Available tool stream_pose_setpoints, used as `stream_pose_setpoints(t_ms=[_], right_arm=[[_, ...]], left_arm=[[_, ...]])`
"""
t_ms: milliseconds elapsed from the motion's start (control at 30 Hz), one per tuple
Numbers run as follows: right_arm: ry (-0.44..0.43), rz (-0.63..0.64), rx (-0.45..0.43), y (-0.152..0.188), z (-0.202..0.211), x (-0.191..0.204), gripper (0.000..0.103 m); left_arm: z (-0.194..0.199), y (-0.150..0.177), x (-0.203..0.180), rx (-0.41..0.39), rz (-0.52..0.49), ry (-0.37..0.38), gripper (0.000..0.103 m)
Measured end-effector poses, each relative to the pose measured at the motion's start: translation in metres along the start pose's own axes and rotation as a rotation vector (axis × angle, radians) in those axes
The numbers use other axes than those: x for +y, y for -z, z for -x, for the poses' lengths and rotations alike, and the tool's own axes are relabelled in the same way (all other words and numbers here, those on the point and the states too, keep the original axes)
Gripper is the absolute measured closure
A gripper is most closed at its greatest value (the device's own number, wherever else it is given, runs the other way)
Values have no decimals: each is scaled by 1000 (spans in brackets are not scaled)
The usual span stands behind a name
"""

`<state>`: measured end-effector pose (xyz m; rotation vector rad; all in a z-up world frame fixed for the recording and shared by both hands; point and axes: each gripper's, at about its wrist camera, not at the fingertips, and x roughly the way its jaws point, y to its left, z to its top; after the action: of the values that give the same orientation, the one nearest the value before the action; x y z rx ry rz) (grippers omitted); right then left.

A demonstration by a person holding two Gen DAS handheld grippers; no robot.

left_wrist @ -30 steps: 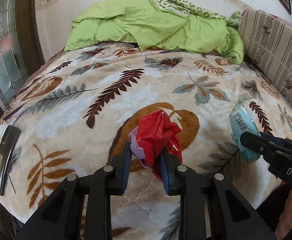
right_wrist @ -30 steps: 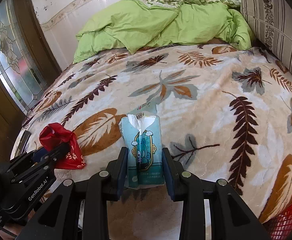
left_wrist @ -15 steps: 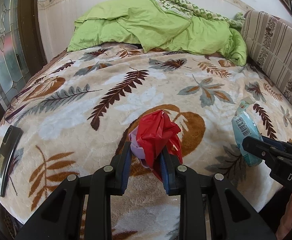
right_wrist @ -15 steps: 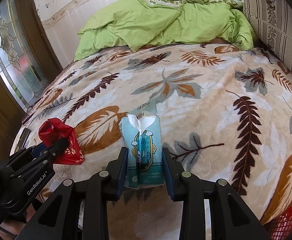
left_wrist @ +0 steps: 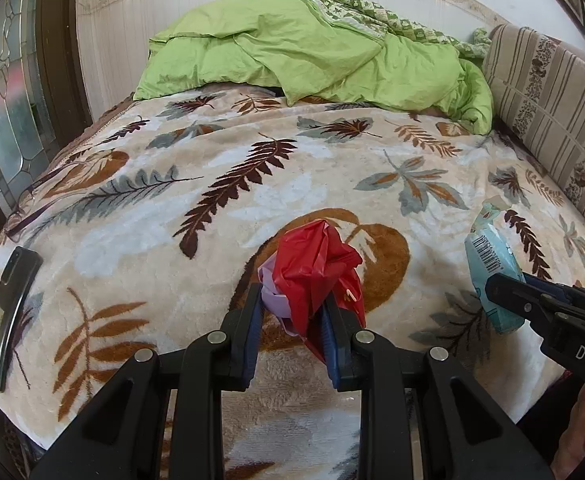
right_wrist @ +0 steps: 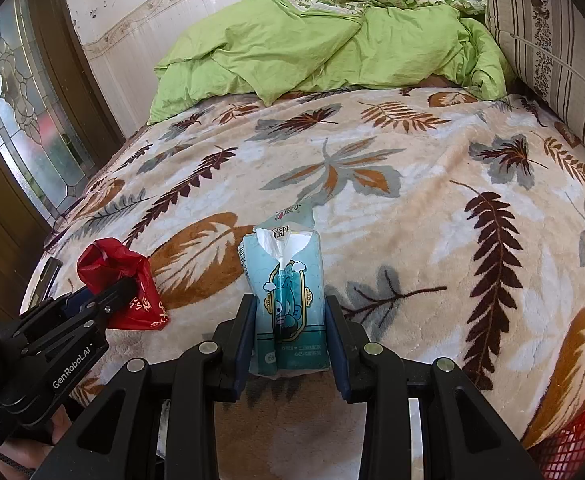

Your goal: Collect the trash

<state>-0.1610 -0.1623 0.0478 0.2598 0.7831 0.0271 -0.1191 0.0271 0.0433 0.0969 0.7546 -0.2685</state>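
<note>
My left gripper (left_wrist: 290, 312) is shut on a crumpled red plastic bag (left_wrist: 316, 272) with a bit of lilac plastic beside it, held just above the leaf-patterned blanket (left_wrist: 252, 184). My right gripper (right_wrist: 290, 316) is shut on a light-blue tissue pack (right_wrist: 288, 292) with a torn-open top. In the right wrist view the red bag (right_wrist: 120, 276) and left gripper (right_wrist: 104, 300) show at the lower left. In the left wrist view the tissue pack (left_wrist: 492, 268) and right gripper (left_wrist: 504, 292) show at the right.
A dark phone (left_wrist: 6, 312) lies near the bed's left edge. A green duvet (left_wrist: 312, 52) is piled at the far end. A striped cushion (left_wrist: 552, 112) lines the right side. A red mesh basket (right_wrist: 572, 448) shows at the lower right. A glass-panelled door (right_wrist: 24, 120) stands on the left.
Both grippers have drawn back slightly from the bed with their items still held. The grips have not changed.
</note>
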Motion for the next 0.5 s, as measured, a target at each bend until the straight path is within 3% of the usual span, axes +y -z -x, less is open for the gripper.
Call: stream_pose_setpoints(t_ms=[200, 500], right_arm=[[2, -1, 3, 0, 0, -1, 68], [1, 0, 4, 1, -2, 0, 68]], left_arm=[[1, 0, -1, -7, 14, 39, 77], [1, 1, -3, -6, 2, 35, 77]])
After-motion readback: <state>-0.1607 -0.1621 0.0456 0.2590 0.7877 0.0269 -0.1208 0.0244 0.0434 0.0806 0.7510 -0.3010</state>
